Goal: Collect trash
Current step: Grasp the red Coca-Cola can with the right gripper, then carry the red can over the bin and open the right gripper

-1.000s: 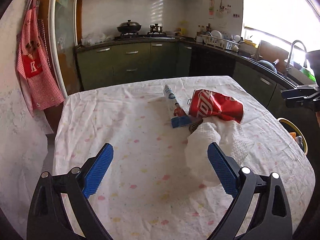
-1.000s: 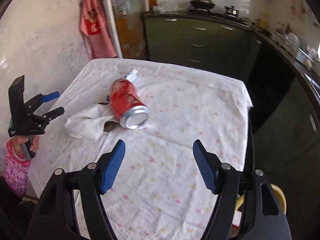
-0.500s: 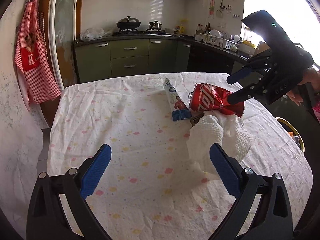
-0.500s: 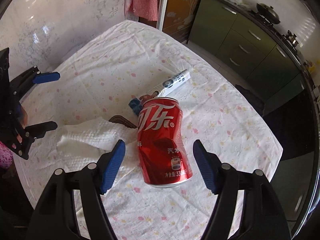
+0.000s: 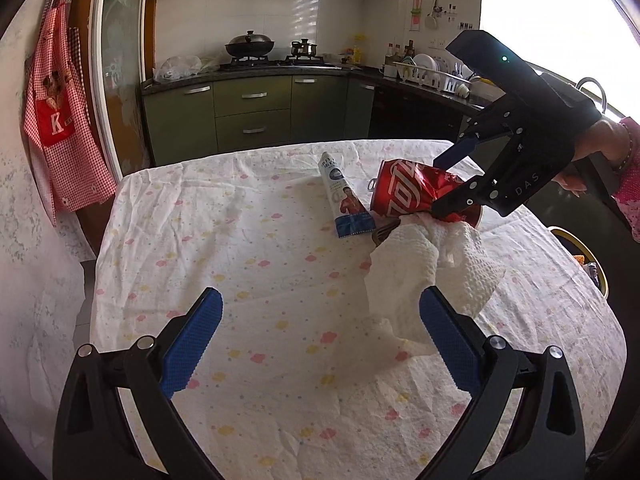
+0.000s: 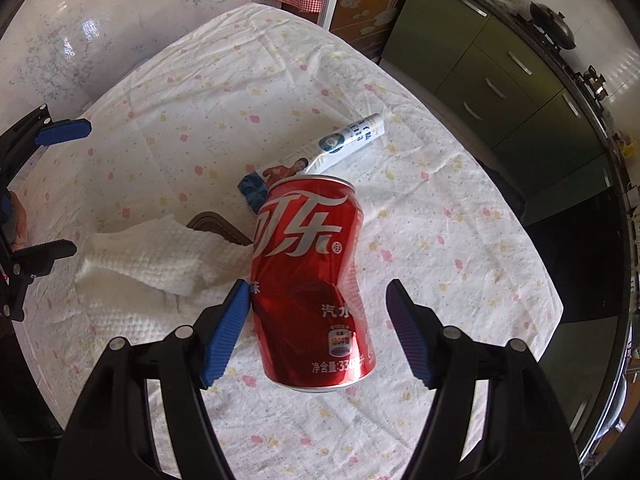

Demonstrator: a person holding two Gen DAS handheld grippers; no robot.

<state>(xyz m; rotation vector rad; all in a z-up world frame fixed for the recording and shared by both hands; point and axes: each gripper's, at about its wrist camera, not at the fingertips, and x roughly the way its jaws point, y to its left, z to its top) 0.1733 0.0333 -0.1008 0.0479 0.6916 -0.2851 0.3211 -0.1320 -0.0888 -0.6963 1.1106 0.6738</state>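
the right gripper (image 6: 316, 322) straddles the dented red can (image 6: 310, 280) lying on its side near the table's (image 5: 240, 240) far right edge, jaws spread, one pad touching its flank, the other clear. the can's long axis runs along the fingers (a squeeze across its width looks next). the left gripper (image 5: 318, 344), spread and empty, hangs farther off near the crumpled paper towel (image 5: 432, 264).

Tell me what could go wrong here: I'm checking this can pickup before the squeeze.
1. The right gripper is open around the dented can. One finger looks against it, the other stands clear, so closing may push the can sideways.
2. The can lies on its side and could roll.
3. The paper towel lies against the can and may get pinched along with it.
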